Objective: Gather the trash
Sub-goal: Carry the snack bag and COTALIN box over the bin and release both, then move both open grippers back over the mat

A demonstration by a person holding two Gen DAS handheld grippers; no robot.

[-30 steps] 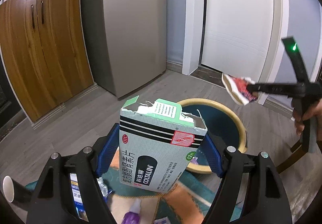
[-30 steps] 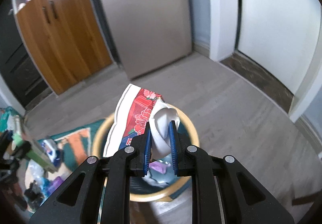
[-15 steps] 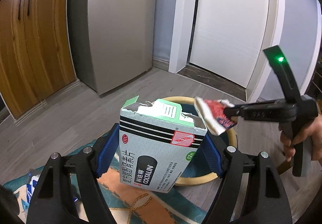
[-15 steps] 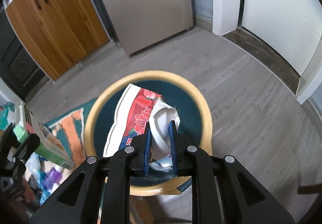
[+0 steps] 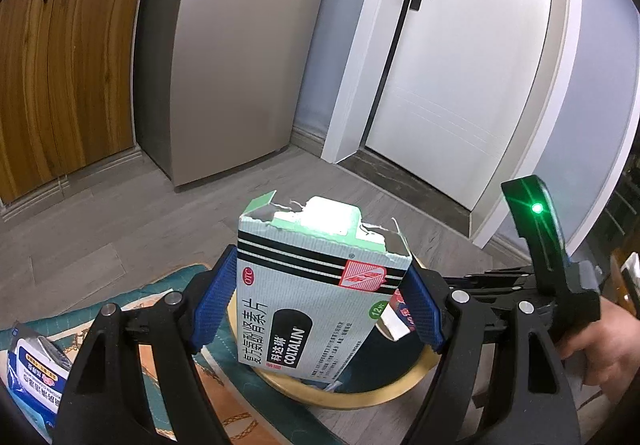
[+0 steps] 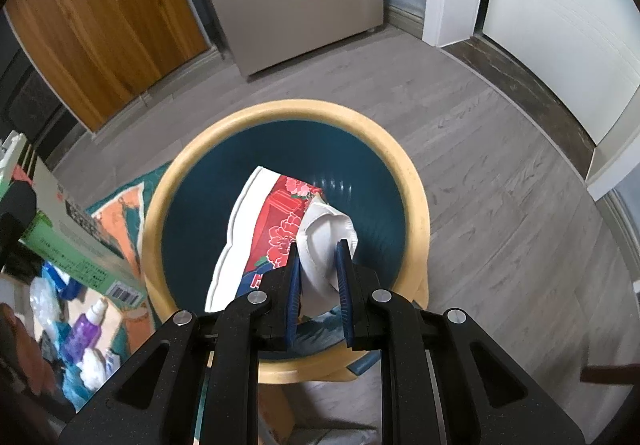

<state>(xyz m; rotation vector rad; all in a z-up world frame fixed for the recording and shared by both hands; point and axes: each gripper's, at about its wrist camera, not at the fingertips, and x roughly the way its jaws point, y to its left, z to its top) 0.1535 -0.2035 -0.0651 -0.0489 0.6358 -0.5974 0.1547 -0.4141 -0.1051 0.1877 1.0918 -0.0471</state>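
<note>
While the left gripper clamps a torn medicine box upright at the near rim of the yellow-rimmed bin, the right gripper pinches a red-and-white wrapper (with a crumpled white piece) above the bin's dark blue inside, beside a patterned rug strewn with litter.

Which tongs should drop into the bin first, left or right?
Right. The right tongs hold the red-and-white wrapper directly above the bin opening. The left tongs grip the medicine box nearer the bin's rim, over the mat side.
</note>
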